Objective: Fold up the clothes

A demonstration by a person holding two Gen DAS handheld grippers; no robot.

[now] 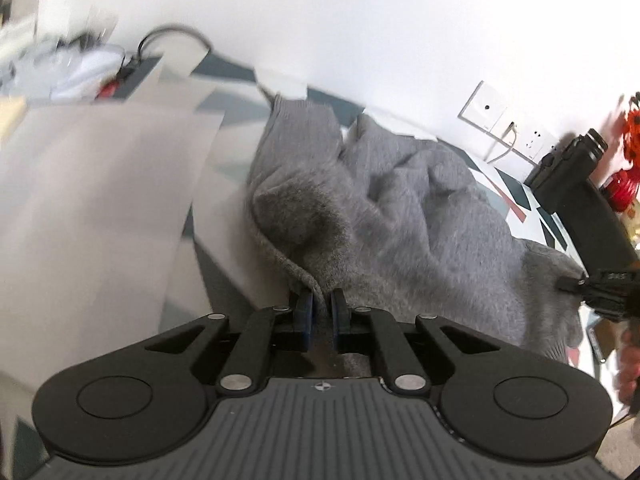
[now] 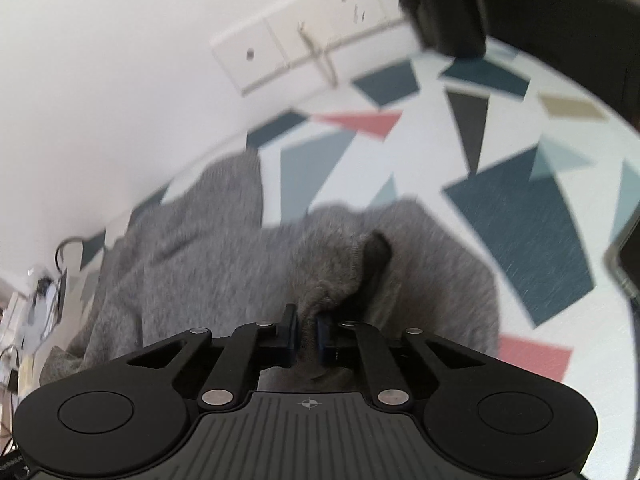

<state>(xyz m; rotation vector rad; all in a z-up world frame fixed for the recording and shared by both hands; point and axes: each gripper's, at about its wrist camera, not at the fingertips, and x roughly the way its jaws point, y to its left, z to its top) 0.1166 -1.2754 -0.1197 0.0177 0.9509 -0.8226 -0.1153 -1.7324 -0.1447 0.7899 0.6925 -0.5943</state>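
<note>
A grey knitted sweater (image 1: 400,208) lies crumpled on a table with a geometric-patterned cloth (image 2: 520,216). My left gripper (image 1: 322,300) is shut on a bunched edge of the knit, which rises in a fold just ahead of the fingers. In the right wrist view the same sweater (image 2: 208,264) spreads to the left, and my right gripper (image 2: 307,322) is shut on another pinched fold of it. The other gripper (image 1: 608,284) shows at the right edge of the left wrist view, at the sweater's far side.
A white wall with socket plates (image 2: 304,44) runs behind the table. Pale sheets or cloth (image 1: 100,184) lie to the left of the sweater, with cables and clutter (image 1: 80,64) beyond. A black device (image 1: 572,176) and red items (image 1: 628,148) stand at the right.
</note>
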